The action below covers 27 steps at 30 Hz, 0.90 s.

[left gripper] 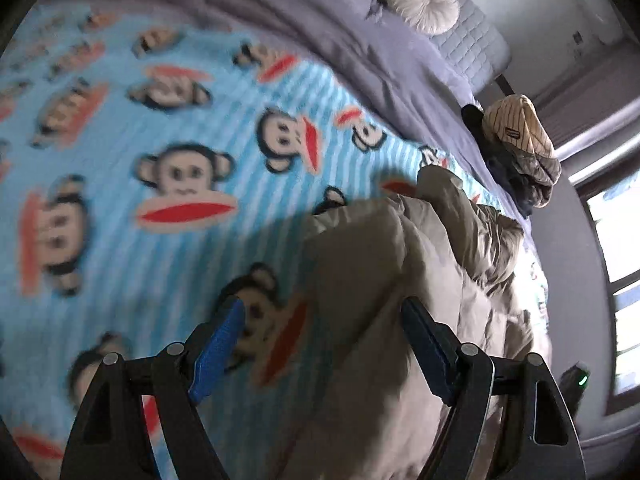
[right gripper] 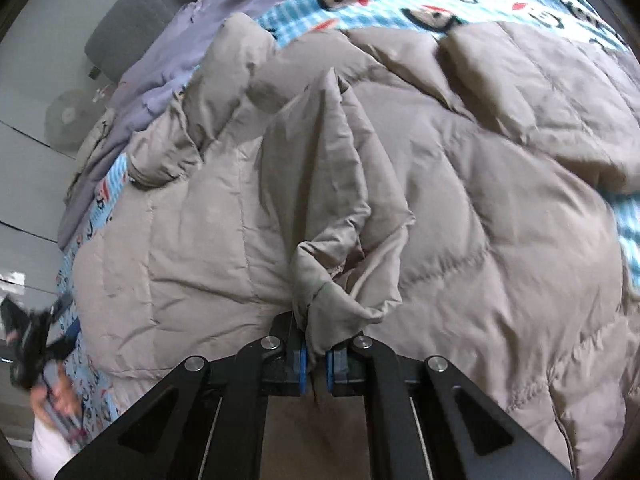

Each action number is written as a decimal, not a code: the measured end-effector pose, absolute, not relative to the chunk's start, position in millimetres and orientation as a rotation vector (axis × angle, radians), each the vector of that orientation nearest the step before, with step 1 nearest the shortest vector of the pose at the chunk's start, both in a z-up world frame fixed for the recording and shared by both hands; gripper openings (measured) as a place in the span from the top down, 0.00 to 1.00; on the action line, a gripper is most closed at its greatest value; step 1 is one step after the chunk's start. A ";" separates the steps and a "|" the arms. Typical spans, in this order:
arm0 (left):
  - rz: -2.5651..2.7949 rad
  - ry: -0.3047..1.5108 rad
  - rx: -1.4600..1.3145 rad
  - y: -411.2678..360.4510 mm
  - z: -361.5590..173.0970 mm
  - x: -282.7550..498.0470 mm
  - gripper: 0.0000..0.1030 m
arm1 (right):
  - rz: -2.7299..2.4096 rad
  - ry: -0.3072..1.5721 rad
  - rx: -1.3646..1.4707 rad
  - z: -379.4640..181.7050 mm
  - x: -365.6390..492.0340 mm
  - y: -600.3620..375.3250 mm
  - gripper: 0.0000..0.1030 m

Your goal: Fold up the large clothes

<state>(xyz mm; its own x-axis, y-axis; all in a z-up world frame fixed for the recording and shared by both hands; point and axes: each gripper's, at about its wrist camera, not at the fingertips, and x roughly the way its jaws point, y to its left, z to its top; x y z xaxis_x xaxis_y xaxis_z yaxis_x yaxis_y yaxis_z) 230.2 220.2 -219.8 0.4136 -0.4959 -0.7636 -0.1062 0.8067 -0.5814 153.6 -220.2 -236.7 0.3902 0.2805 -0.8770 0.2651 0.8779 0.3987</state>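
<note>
Right gripper [right gripper: 316,364] pinches a fold of the beige quilted coat [right gripper: 460,208] to lift it, while left gripper [left gripper: 320,344] hangs spread, ready.

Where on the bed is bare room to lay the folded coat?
Free: the monkey-print blanket, between the purple duvet and the beige down coat. Crowded: the clothes pile at the bed edge, and the coat's own spread.

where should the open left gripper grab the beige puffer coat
Best guess: the beige puffer coat at its raised folded edge near the left gripper, coming in from the blanket side. That ridge stands proud, thin enough to pinch. The right gripper already clamps another bunched corner.
</note>
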 end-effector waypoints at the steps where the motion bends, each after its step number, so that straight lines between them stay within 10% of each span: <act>1: -0.320 1.152 -0.660 215.3 -226.4 238.3 0.21 | 0.009 1.187 0.534 -238.3 146.6 -226.9 0.93; 3: -0.362 1.176 -0.715 204.6 -236.6 251.3 0.21 | -0.003 1.188 0.530 -238.3 145.7 -230.0 0.93; 6: -0.364 1.182 -0.700 186.3 -239.2 257.8 0.77 | -0.005 1.194 0.537 -243.0 146.1 -230.1 0.93; 27: 0.031 1.062 -0.391 266.9 -220.5 248.8 0.92 | 0.066 1.210 0.372 -237.5 189.6 -163.7 0.87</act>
